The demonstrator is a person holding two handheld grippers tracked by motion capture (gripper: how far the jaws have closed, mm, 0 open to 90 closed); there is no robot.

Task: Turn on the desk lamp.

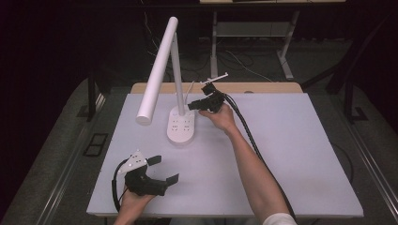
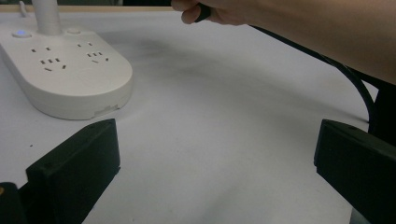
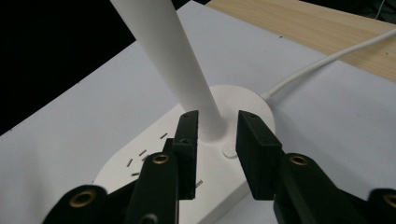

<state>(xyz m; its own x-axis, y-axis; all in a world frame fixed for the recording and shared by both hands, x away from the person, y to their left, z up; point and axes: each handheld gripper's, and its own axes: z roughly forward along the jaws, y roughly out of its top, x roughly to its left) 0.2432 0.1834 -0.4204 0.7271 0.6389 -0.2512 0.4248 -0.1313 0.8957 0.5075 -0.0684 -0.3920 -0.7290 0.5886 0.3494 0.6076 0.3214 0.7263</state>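
white covers most of the scene: a white mat [image 1: 281, 154] lies over the wooden table [image 1: 263, 87], and on it, toward eleven o'clock from the mat's centre, stands a white desk lamp [image 1: 164, 65]. its oval base [image 1: 181, 125] carries socket slots and a small blue-lit button [image 2: 20, 33]; its stem [image 3: 173, 60] rises upright from the far end of the base and the long lamp head [image 1: 157, 70] slopes down toward eight o'clock. a white cord [image 3: 327, 60] leaves the base toward the table's far edge.

the right gripper [image 1: 192, 106] sits at the base's two o'clock corner, held by the right hand [image 1: 220, 117]. in the right gripper view its jaws stand partly apart, just at the foot of the stem, above a small round button [image 3: 229, 150]; whether they touch the stem i cannot tell.

the left gripper [image 1: 164, 168] rests low near the mat's seven o'clock edge, well apart from the lamp, in the left hand [image 1: 136, 200], its jaws spread wide with bare mat between them.
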